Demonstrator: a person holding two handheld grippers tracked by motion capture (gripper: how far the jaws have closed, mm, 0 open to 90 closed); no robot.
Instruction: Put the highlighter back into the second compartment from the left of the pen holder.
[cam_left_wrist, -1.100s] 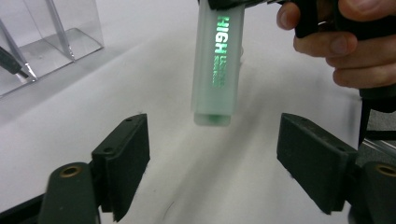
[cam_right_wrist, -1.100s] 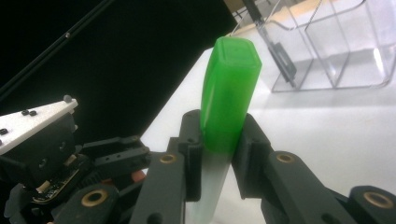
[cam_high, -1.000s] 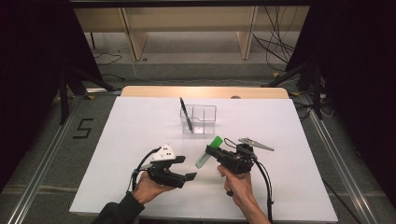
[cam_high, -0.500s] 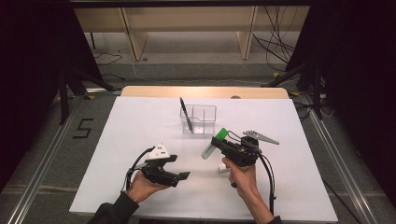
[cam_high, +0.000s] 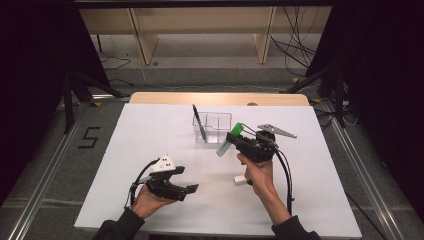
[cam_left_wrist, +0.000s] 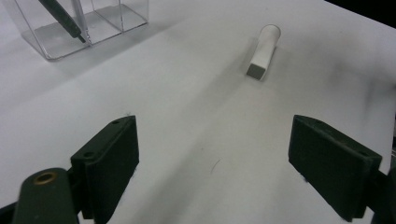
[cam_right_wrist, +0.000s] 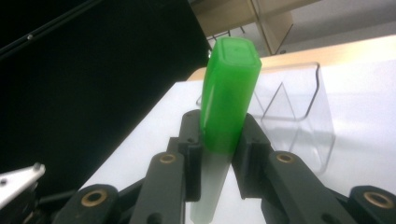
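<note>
Since a second ago, the right tool (cam_high: 234, 141) has carried the green marker (cam_high: 230, 137) up and toward the clear holder (cam_high: 220, 121), jaws clamped on its barrel. Left tool (cam_high: 190, 189) rests low over the tabletop (cam_high: 150, 130); its jaws have just been opening, nothing between them. A white cap (cam_high: 240, 179) lies near the right hand. Judged step: delivery; next, tip the marker upright over a free compartment beside the black pen (cam_high: 198, 122), then release.

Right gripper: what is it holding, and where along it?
The right gripper clamps a green-capped marker where cap meets pale barrel.
</note>
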